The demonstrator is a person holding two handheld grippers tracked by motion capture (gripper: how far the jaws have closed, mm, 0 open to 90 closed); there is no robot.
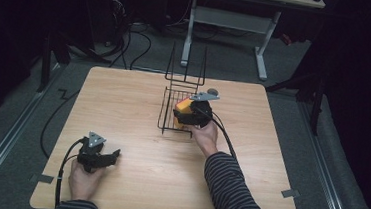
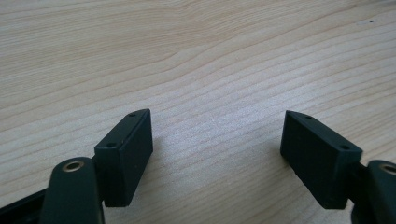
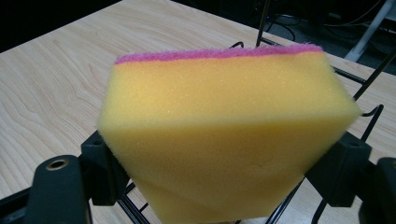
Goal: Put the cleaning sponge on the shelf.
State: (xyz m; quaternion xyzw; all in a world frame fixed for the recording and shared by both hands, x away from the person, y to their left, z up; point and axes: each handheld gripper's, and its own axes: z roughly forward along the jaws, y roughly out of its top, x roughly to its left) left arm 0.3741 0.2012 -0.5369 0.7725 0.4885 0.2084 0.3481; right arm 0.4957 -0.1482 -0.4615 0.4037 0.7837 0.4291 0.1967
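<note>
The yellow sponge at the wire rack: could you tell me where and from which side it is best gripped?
Grip the yellow sponge across its two narrow yellow foam sides, as the right hand-held gripper has it. Approach from the table's near edge, the open side of the wire rack; its tall wires stand at the back.

Sponge [image 3: 224, 135] bottom cut off by lower edge in right gripper view; hides most of wire rack [image 3: 359, 88] behind. High view: person's forearms cut off at bottom edge; room beyond table [image 1: 123, 104] too dark to read.
</note>
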